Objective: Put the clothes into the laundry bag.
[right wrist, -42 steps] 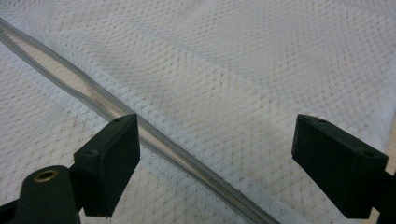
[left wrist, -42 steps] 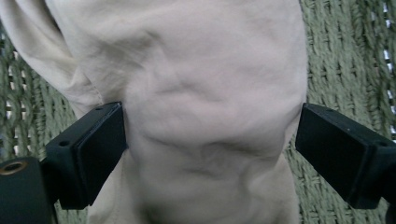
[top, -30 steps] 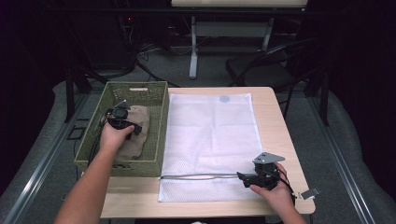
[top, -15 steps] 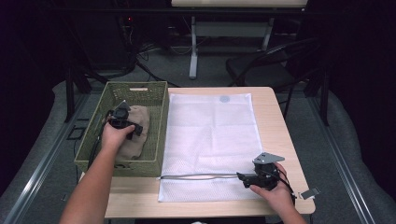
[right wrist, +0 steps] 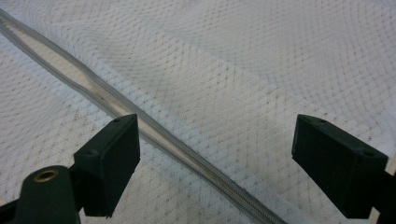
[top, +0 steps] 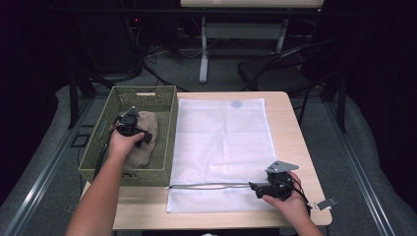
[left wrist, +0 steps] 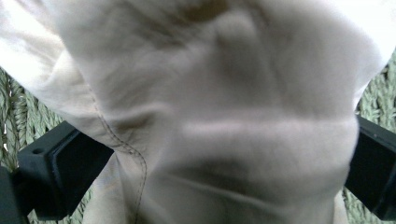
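Note:
A beige cloth (top: 145, 147) lies bunched in the green woven basket (top: 147, 95) at the table's left. My left gripper (top: 141, 133) is down in the basket on top of that cloth. In the left gripper view its jaws stand wide open, and a bulging fold of the cloth (left wrist: 243, 116) pushes up between them. A white mesh bag (top: 223, 142) lies flat on the table, its grey zipper (top: 211, 185) running along the near edge. My right gripper (top: 253, 187) is open at the zipper's right end. The zipper (right wrist: 154, 130) passes diagonally between its fingers.
The wooden table (top: 290, 128) shows bare strips to the right of the bag and along the front. A small grey clip-like object (top: 326, 203) lies at the front right corner. Behind the table stand a dark chair (top: 280, 69) and a desk leg.
The left hand has shifted slightly in the basket against the cloth. The right gripper has stayed at the zipper.

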Demonstrator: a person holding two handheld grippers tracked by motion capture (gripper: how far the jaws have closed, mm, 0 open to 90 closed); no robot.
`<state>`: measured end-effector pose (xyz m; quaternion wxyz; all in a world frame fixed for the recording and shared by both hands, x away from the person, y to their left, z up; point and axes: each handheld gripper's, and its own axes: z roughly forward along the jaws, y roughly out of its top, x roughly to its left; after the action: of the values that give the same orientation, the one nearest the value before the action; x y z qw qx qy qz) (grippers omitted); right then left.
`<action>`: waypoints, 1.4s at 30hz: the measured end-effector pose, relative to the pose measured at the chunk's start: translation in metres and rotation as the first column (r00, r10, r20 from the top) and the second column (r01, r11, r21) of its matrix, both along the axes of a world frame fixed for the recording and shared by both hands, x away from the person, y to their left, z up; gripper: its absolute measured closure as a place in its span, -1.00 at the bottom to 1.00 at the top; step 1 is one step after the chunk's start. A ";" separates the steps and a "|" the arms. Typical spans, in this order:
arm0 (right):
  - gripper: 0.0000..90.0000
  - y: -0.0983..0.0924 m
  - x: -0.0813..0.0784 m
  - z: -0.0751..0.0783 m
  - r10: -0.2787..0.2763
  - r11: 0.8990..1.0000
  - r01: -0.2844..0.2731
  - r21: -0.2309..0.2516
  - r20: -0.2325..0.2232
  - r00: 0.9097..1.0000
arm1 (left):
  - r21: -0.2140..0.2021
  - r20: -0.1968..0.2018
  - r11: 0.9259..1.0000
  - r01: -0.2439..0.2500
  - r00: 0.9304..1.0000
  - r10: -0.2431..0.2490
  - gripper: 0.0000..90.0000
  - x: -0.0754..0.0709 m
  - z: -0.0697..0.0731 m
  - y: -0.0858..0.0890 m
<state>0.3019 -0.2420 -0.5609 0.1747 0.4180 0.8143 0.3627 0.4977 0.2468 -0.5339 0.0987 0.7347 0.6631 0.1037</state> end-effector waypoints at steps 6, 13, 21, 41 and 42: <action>-0.67 0.000 0.000 0.000 0.005 1.000 -0.005 0.002 -0.003 1.000 | 0.026 0.006 1.000 0.007 1.000 -0.007 -1.00 -0.001 -0.003 -0.002; -0.67 -0.001 0.000 0.000 0.007 1.000 -0.007 0.000 -0.004 1.000 | 0.017 -0.011 1.000 -0.006 1.000 0.006 -1.00 -0.001 -0.004 0.002; -0.67 -0.001 0.000 0.000 0.005 1.000 -0.005 -0.002 -0.004 1.000 | 0.003 -0.013 1.000 -0.007 1.000 0.007 -1.00 -0.001 -0.006 0.005; -0.67 0.000 0.000 -0.001 0.008 1.000 -0.008 -0.007 -0.009 1.000 | 0.032 0.010 0.999 -0.020 1.000 0.019 -1.00 -0.009 -0.013 0.001; -0.67 0.001 0.000 -0.001 0.010 1.000 -0.010 -0.007 -0.008 1.000 | 0.034 0.013 0.999 -0.024 1.000 0.023 -1.00 -0.010 -0.014 0.001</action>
<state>0.3018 -0.2414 -0.5623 0.1710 0.4151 0.8183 0.3591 0.4877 0.2476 -0.5483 0.0889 0.7279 0.6691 0.1208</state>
